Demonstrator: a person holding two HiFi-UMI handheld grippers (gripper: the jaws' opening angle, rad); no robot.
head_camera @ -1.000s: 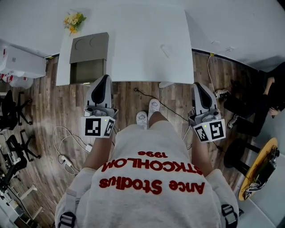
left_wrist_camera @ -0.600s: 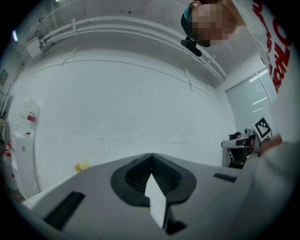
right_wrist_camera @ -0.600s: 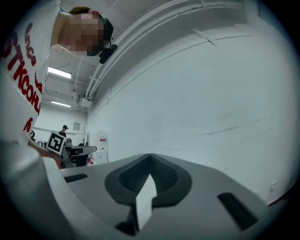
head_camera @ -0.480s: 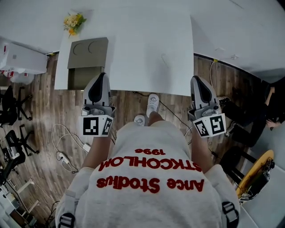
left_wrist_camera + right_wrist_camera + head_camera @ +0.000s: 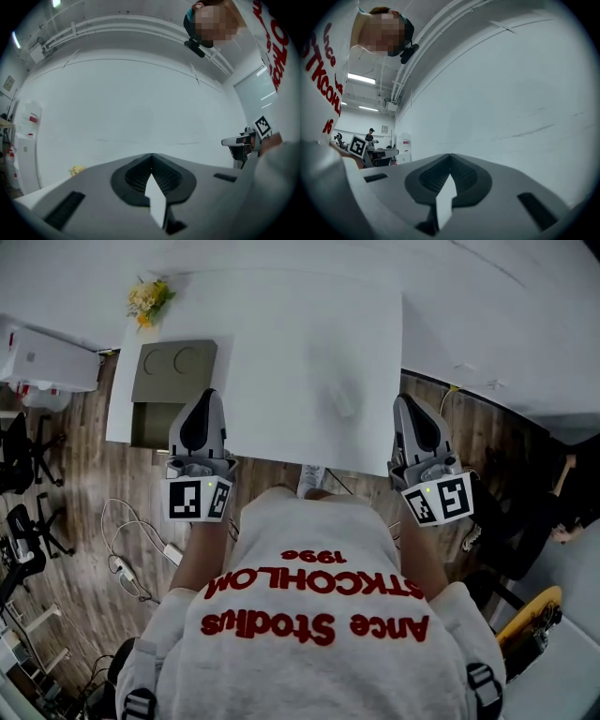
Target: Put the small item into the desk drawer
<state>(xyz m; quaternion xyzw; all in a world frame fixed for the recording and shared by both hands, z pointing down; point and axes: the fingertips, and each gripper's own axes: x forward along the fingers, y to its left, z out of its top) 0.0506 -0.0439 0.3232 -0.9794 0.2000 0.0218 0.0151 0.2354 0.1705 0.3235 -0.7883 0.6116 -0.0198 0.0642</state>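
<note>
A wood-plank floor point(image 5: 84, 493) spreads under a white desk point(image 5: 281, 343) that stands against a pale wall. Nearest the camera is the person's grey sweatshirt point(image 5: 309, 615) with red lettering. Just beyond it each hand holds a gripper over the desk's near edge. The left gripper point(image 5: 207, 396) has its jaws pressed together with nothing between them, as its own view shows point(image 5: 151, 157). The right gripper point(image 5: 406, 401) is likewise closed and empty point(image 5: 450, 157).

Farther in, between the two grippers and nearer the right one, a small pale item point(image 5: 342, 401) lies on the bare desktop, apart from both. At the desk's left side sits an olive-grey drawer unit point(image 5: 178, 362). Its drawer point(image 5: 155, 425) seems pulled out toward the person, though the blur leaves that unsure. A bunch of yellow flowers point(image 5: 148, 298) rests at the far left corner.
</note>
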